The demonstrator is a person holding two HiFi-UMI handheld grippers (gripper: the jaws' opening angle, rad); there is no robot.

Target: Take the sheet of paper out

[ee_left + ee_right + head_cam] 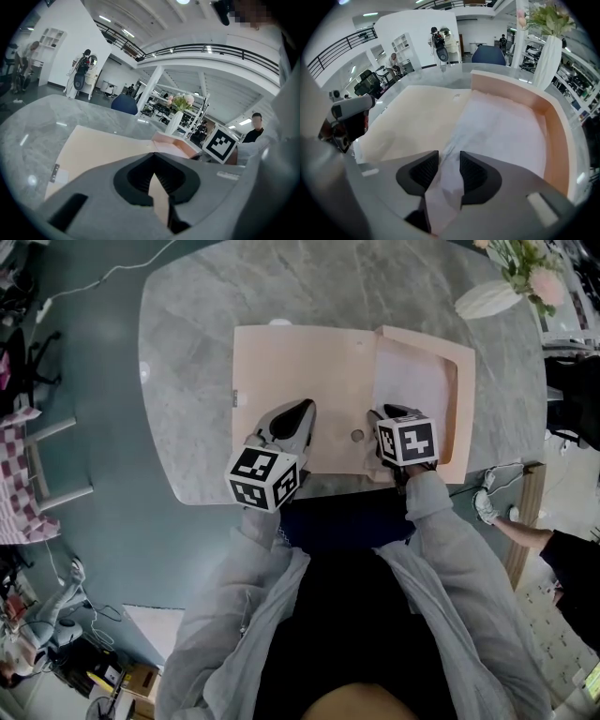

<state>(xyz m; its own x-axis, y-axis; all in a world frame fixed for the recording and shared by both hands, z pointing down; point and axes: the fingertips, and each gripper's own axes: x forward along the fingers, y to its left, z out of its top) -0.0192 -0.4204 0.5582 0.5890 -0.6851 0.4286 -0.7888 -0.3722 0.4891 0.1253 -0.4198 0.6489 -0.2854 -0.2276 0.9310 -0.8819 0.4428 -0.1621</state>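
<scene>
A peach paper folder (309, 399) lies open on the marble table (187, 381). Its right pocket holds a white sheet of paper (412, 385), which also fills the right gripper view (501, 126). My left gripper (298, 413) is shut, its tips (154, 154) resting on the folder's left half near the front edge. At the sheet's near left corner my right gripper (386, 413) points steeply down. Its jaws (449, 157) stand a little apart, and a raised, wrinkled edge of the sheet runs up between them. The pads do not visibly pinch it.
A white vase (487, 298) with flowers stands at the table's far right corner. The folder's raised right flap (555, 126) walls in the sheet. A small button (357, 435) sits on the folder between the grippers. A person stands beyond the table's right edge.
</scene>
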